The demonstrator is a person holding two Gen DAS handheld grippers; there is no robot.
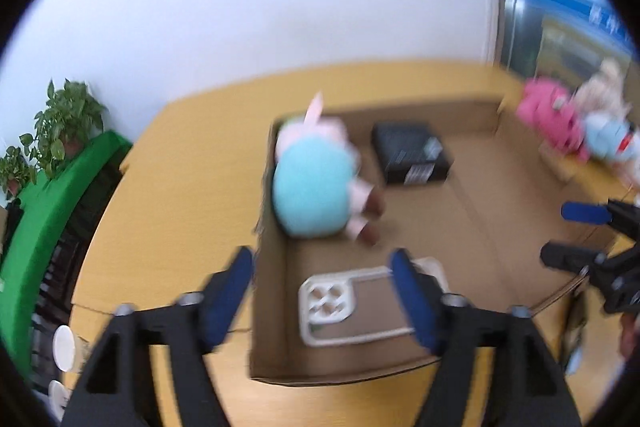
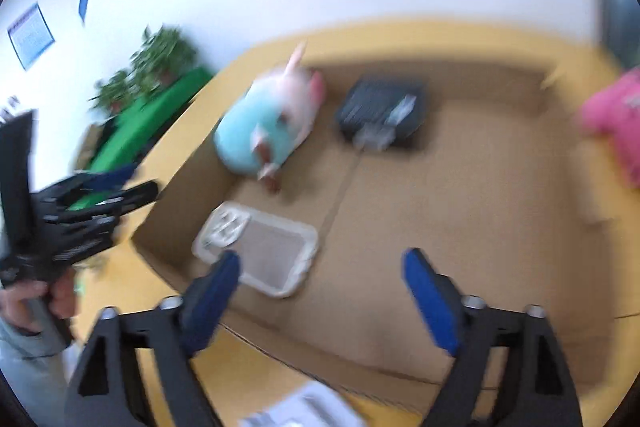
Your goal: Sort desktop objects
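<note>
A shallow cardboard box (image 1: 276, 291) (image 2: 472, 211) lies on the yellow table. In it are a pink pig plush in a turquoise dress (image 1: 316, 179) (image 2: 264, 127), a black box (image 1: 412, 153) (image 2: 380, 107) and a clear phone case (image 1: 352, 303) (image 2: 260, 247). My left gripper (image 1: 324, 259) is open and empty above the box's near left corner, over the phone case. My right gripper (image 2: 320, 263) is open and empty above the box's near edge; it also shows in the left wrist view (image 1: 560, 231). The left gripper shows at the left of the right wrist view (image 2: 132, 183).
Pink and pale blue plush toys (image 1: 552, 115) (image 2: 616, 123) lie on the table right of the box. White paper (image 2: 304, 407) lies at the near table edge. Potted plants (image 1: 60, 131) on a green shelf stand at far left. White cups (image 1: 64, 347) sit at lower left.
</note>
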